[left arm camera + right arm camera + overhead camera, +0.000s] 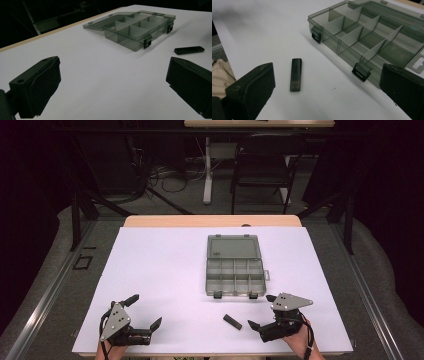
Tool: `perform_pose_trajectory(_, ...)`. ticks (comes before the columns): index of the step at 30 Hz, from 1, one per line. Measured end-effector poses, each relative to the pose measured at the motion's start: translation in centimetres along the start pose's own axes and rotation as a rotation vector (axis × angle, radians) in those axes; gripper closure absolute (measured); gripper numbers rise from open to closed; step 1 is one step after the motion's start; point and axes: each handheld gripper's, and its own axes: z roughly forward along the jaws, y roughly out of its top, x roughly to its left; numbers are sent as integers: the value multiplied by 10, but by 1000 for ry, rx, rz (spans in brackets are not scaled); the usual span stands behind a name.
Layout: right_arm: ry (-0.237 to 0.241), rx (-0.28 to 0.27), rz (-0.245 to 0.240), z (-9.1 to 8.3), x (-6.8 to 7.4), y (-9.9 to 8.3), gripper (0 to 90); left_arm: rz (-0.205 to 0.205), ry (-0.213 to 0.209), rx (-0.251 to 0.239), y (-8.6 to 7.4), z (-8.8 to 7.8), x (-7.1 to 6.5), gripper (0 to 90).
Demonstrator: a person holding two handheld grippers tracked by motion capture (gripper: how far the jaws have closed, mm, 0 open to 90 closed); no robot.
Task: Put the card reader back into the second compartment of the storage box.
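On white table (165, 270): smoky clear-plastic compartment box (234, 276) open, empty; small black rectangular stick (232, 321) beside. Left gripper (145, 312), right gripper (262, 311) wide open, empty. Likely next: right grasps stick.

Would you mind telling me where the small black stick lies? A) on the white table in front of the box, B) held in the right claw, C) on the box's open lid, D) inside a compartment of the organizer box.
A: the small black stick lies flat on the white table, apart from the organizer box and nearer the person.
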Motion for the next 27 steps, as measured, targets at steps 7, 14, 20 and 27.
perform_pose_trajectory(7,16,44,-5,9,2,2,0,3,-1,0,0,0,0,0)
perform_pose_trajectory(14,33,91,-14,19,5,4,0,2,0,0,0,-1,1,0)
perform_pose_trajectory(20,43,111,-25,27,8,7,0,3,3,3,0,-1,0,0)
perform_pose_trajectory(27,51,135,-37,35,13,10,0,2,4,0,0,-1,1,0)
